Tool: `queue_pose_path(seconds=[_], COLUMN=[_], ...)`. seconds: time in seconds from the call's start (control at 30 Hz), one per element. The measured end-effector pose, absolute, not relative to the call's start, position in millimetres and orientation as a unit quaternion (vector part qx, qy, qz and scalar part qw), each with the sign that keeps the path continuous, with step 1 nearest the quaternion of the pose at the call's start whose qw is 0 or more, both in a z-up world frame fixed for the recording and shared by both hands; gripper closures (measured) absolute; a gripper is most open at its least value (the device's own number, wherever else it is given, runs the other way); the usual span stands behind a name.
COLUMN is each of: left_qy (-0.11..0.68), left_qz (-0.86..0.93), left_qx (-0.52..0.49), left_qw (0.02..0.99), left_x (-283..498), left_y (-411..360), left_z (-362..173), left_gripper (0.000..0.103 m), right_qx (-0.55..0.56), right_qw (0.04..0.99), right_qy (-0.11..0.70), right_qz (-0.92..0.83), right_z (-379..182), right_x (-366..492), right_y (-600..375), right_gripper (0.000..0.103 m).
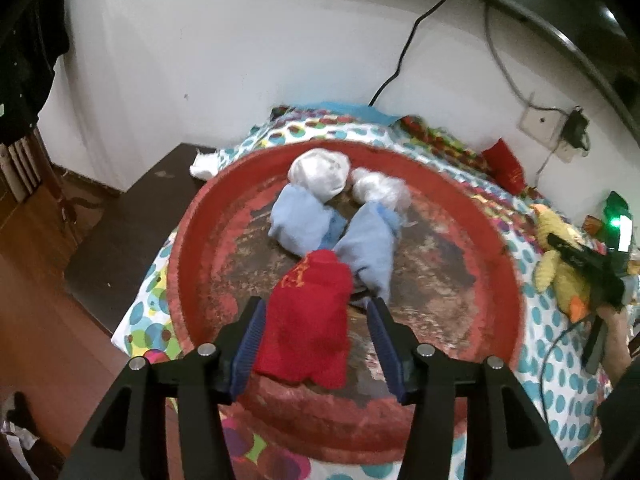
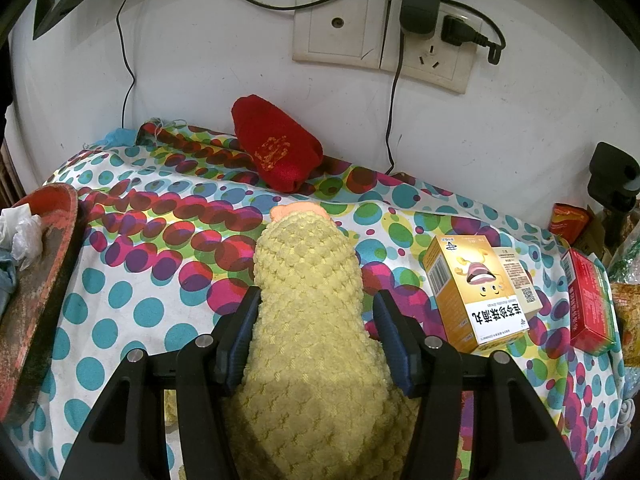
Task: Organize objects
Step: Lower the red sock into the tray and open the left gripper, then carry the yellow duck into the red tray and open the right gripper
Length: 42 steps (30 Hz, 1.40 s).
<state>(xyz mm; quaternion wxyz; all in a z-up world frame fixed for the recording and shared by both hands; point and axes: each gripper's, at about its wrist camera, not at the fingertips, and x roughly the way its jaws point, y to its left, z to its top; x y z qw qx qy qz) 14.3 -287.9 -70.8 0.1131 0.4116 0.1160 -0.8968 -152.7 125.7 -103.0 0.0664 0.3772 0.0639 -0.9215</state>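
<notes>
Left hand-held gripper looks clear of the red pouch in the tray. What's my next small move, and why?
Probably back the left hand-held gripper away: its jaws stand open around the red pouch, which lies in the red tray.

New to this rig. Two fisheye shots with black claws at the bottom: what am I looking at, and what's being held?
No robot arm here: a person holds a two-finger clamp in each hand, with a camera on each clamp looking along its fingers.

The left wrist view shows the left gripper over a round red worn tray. Its jaws stand open around a red fabric pouch with gold embroidery, which lies in the tray beside two light blue cloth bundles and two white wrapped bundles.

The right wrist view shows the right gripper closed on a yellow knobbly plush toy over the polka-dot cloth. Also on the cloth: a second red embroidered pouch by the wall, an orange cartoon box and a red box.
</notes>
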Motion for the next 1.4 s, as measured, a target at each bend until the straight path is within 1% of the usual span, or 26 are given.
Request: queue_pose_path(seconds=[0.2, 0.3, 0.4, 0.5, 0.6, 0.77, 1.0, 1.17, 1.3, 1.4], left_qy=[0.094, 0.109, 0.125, 0.121, 0.109, 0.099, 0.100, 0.087, 0.096, 0.100], left_qz=[-0.909, -0.908, -0.916, -0.912, -0.909, -0.910, -0.908, -0.907, -0.902, -0.902], left_qx=[0.393, 0.394, 0.371, 0.384, 0.394, 0.398, 0.402, 0.406, 0.417, 0.416], left_qw=[0.108, 0.097, 0.083, 0.076, 0.076, 0.066, 0.057, 0.063, 0.061, 0.061], left_x=[50, 52, 58, 53, 50, 48, 46, 45, 44, 44], left_y=[-277, -278, -278, -275, -269, -263, -260, -257, -259, -261], left_z=[-64, -63, -61, -67, -75, -79, -84, -89, -97, -97], left_gripper=[0.049, 0.049, 0.049, 0.049, 0.049, 0.049, 0.049, 0.049, 0.049, 0.049], right_qx=[0.379, 0.398, 0.432, 0.461, 0.489, 0.536, 0.567, 0.564, 0.551, 0.543], right_qw=[0.066, 0.067, 0.063, 0.055, 0.045, 0.049, 0.056, 0.052, 0.054, 0.057], right_qy=[0.059, 0.064, 0.096, 0.146, 0.165, 0.176, 0.193, 0.195, 0.204, 0.207], right_qz=[-0.921, -0.913, -0.894, -0.874, -0.855, -0.824, -0.799, -0.800, -0.807, -0.812], right_z=[-103, -102, -100, -100, -103, -102, -102, -102, -97, -93], right_x=[-153, -157, -165, -171, -176, -187, -198, -198, -195, -192], right_y=[126, 126, 115, 100, 92, 91, 90, 88, 85, 83], right_gripper=[0.050, 0.049, 0.048, 0.047, 0.044, 0.043, 0.044, 0.050, 0.055, 0.057])
